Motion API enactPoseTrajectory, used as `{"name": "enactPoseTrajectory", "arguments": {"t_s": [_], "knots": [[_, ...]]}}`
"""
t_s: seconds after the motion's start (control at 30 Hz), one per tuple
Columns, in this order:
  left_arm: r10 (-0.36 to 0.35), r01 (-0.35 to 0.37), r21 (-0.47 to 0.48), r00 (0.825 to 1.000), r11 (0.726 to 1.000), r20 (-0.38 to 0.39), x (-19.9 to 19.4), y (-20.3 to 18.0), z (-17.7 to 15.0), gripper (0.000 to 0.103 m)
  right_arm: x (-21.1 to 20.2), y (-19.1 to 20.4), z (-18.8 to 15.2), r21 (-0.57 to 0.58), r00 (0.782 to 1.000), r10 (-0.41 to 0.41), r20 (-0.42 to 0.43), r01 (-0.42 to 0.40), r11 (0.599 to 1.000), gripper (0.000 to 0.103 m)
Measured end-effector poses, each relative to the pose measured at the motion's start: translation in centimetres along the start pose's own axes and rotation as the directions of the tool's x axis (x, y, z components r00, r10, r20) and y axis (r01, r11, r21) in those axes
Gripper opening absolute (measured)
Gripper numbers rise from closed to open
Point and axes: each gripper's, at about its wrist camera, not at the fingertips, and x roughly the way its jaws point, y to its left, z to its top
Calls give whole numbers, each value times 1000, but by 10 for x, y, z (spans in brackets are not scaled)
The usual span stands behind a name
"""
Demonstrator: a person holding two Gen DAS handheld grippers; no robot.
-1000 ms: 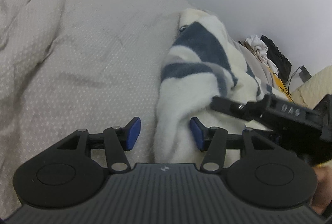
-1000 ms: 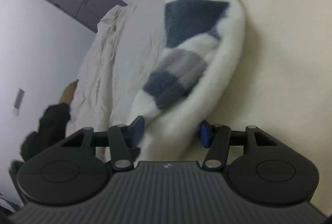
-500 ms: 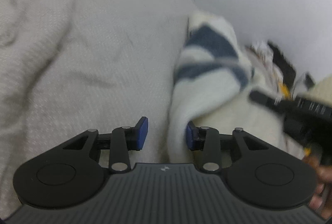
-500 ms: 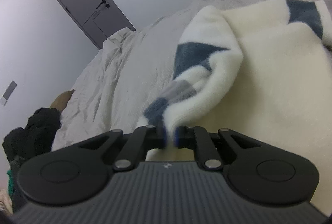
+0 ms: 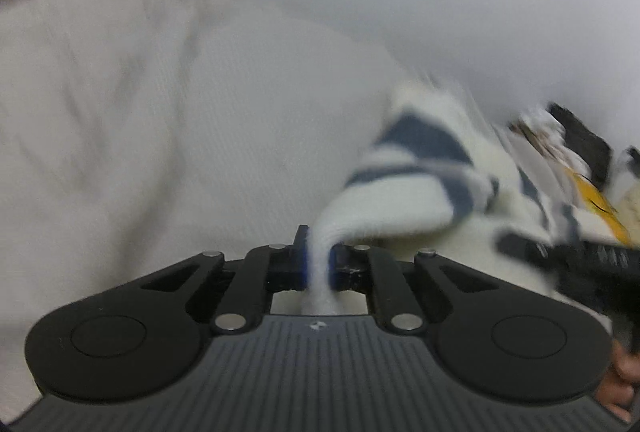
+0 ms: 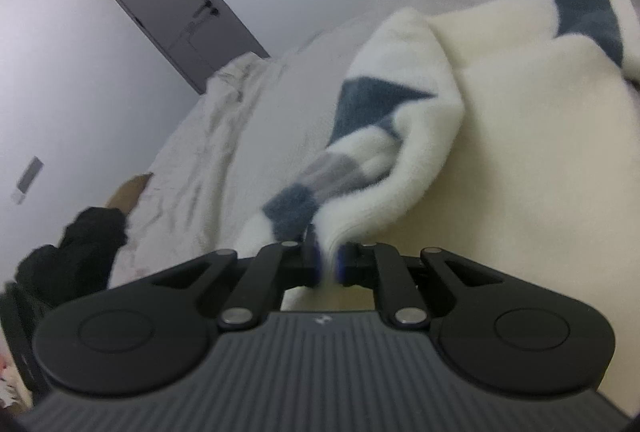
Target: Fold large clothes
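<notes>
The fleece garment (image 6: 516,119), cream with navy and grey blocks, lies on the bed (image 6: 248,135) beside the wall, one long edge rolled up off the sheet; the left gripper (image 5: 319,264) is clamped on a bunch of that cream pile, its jaws having just closed on the cloth; the right gripper (image 6: 327,264) is likewise pinched shut on the rolled edge, where a navy patch meets white. The step in hand looks like lifting the edge to carry it over the body of the garment; to do it well, both grips should rise together and stay level, keeping the edge taut between them so the thick pile does not sag or twist, and the fold should land square on the cream panel; the left view is blurred, so how deep its bite goes is hard to judge. No container shows; only a dark heap of clothes (image 6: 72,252) beside the bed.
</notes>
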Motion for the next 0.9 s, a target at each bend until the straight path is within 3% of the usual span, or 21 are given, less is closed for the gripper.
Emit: {"name": "enactPoseTrajectory", "arguments": {"t_s": [0.2, 0.33, 0.47, 0.53, 0.57, 0.63, 0.67, 0.73, 0.8, 0.9], "knots": [[148, -158, 57, 977, 986, 151, -38, 33, 82, 10, 3, 20, 4, -52, 997, 79, -13, -79, 996, 11], [275, -333, 217, 926, 918, 259, -49, 49, 150, 10, 30, 54, 9, -111, 991, 105, -78, -113, 987, 11], [319, -439, 397, 887, 806, 334, -48, 62, 218, 11, 70, 104, 13, -238, 984, 115, -137, -145, 960, 11], [315, -480, 505, 870, 717, 380, -43, 61, 229, 11, 93, 125, 10, -288, 980, 109, -169, -155, 945, 11], [301, -495, 568, 864, 658, 404, -38, 59, 230, 11, 104, 133, 6, -310, 979, 97, -179, -150, 939, 11], [265, -498, 644, 864, 581, 428, -28, 64, 223, 11, 125, 142, -1, -334, 976, 72, -206, -139, 932, 11], [257, -486, 664, 872, 568, 418, -21, 71, 217, 11, 134, 142, -5, -340, 973, 60, -222, -135, 931, 11], [267, -457, 682, 889, 571, 372, -4, 90, 202, 11, 146, 137, -14, -344, 967, 38, -251, -126, 931, 11], [302, -438, 668, 899, 601, 318, 16, 119, 179, 11, 158, 129, -21, -332, 959, 17, -283, -115, 936, 11], [324, -385, 590, 922, 710, 212, 32, 166, 143, 11, 166, 120, -33, -348, 950, -16, -312, -99, 932, 11]]}}
